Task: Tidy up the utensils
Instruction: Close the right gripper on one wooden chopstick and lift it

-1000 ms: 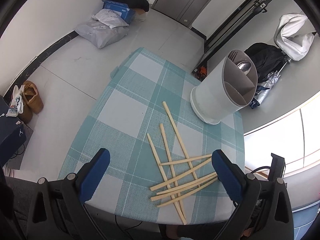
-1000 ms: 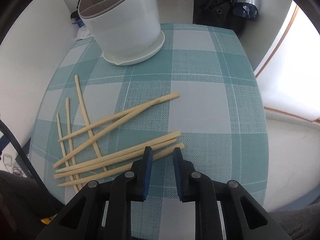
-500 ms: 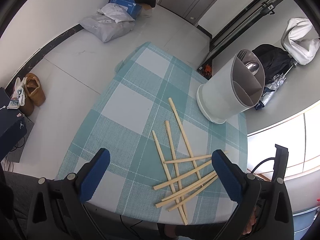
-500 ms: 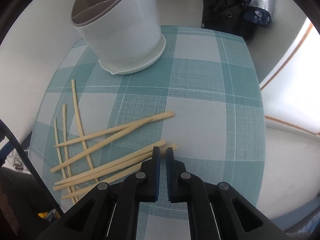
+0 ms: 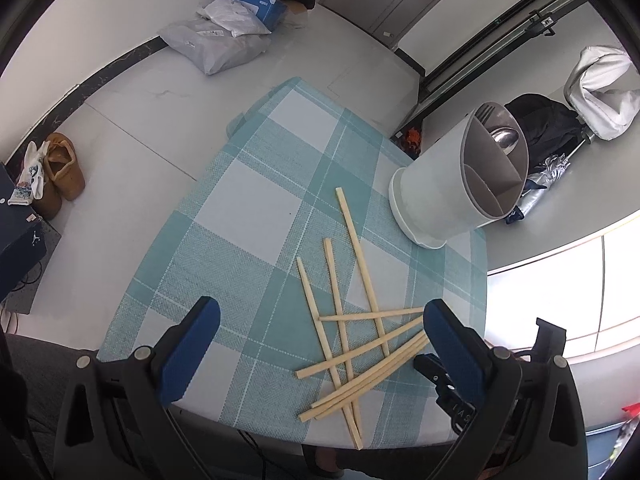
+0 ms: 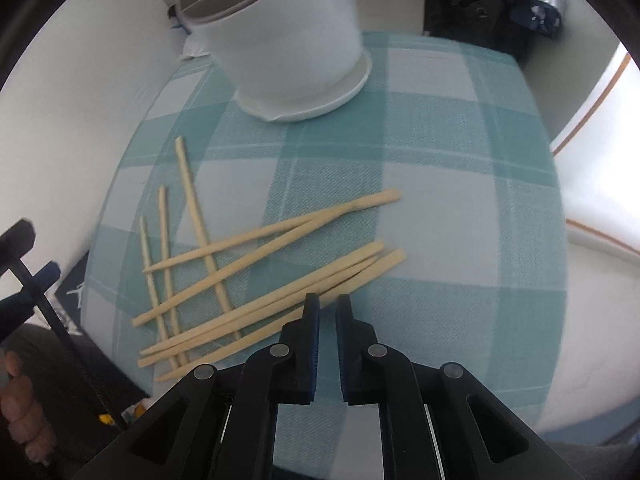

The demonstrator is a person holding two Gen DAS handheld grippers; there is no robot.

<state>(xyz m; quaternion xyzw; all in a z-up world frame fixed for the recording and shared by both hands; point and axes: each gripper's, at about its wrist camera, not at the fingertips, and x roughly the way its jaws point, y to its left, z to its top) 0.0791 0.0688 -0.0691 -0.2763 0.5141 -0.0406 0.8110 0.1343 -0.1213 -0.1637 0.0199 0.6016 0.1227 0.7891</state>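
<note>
Behind right gripper (image 6: 327, 307) | chopsticks (image 6: 280, 300) partly hidden | jaws opening, seemingly empty

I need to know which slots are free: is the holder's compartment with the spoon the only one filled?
Apparently yes. The holder shows a spoon and fork in its far compartment; the two nearer ones look empty, though their bottoms are hidden.

- The caddy (image 6: 280, 36) is cut off by the right wrist view's top edge and softened by blur; its compartments cannot be read there.
- Chopsticks (image 6: 256, 312) run behind the right gripper (image 6: 327, 304); whether its opening jaws touch one is unclear.
- A fork (image 5: 486, 112) and spoon (image 5: 505, 136) show only their heads in the caddy.
- Fingers (image 6: 18, 432) are cropped at the left edge.
</note>
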